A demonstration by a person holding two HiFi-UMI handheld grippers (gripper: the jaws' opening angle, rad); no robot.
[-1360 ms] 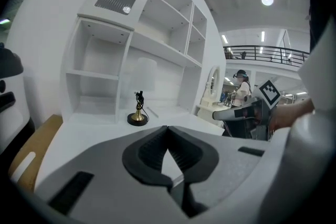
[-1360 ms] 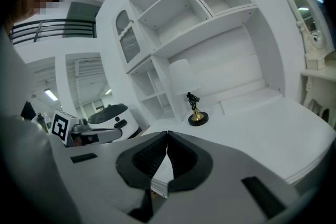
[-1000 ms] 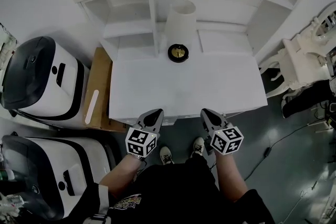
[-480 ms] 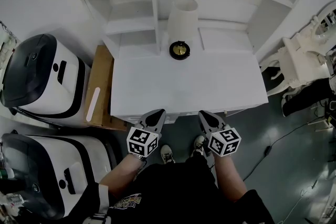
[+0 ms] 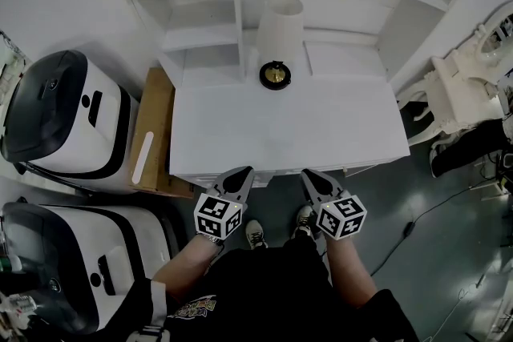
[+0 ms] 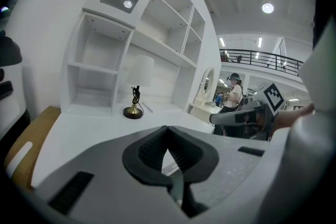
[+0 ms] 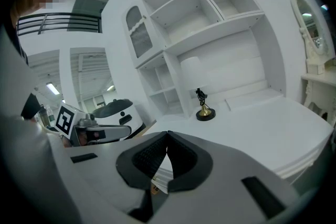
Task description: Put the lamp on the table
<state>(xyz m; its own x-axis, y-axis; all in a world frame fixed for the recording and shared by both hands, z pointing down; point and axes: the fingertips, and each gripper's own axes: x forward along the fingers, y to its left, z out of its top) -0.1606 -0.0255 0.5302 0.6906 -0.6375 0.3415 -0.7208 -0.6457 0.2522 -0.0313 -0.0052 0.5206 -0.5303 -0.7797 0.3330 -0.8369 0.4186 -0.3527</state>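
The lamp (image 5: 276,44) stands upright at the back of the white table (image 5: 337,132): a white shade over a brass stem on a round black base (image 5: 274,76). It also shows as the lamp (image 6: 135,97) in the left gripper view and the lamp (image 7: 202,102) in the right gripper view. My left gripper (image 5: 239,176) hangs at the table's near edge, jaws shut and empty. A little to its right is my right gripper (image 5: 311,178), also shut with nothing in it. Both are well short of the lamp.
White shelving (image 5: 200,20) rises behind the table. To the left are a brown cardboard box (image 5: 148,132) and two white and black machines (image 5: 64,120). A white ornate chair (image 5: 461,96) stands at the right. My shoes (image 5: 276,230) are on the dark floor below the table edge.
Both grippers have barely shifted; the right one has drifted slightly left and toward me. The lamp has not moved.
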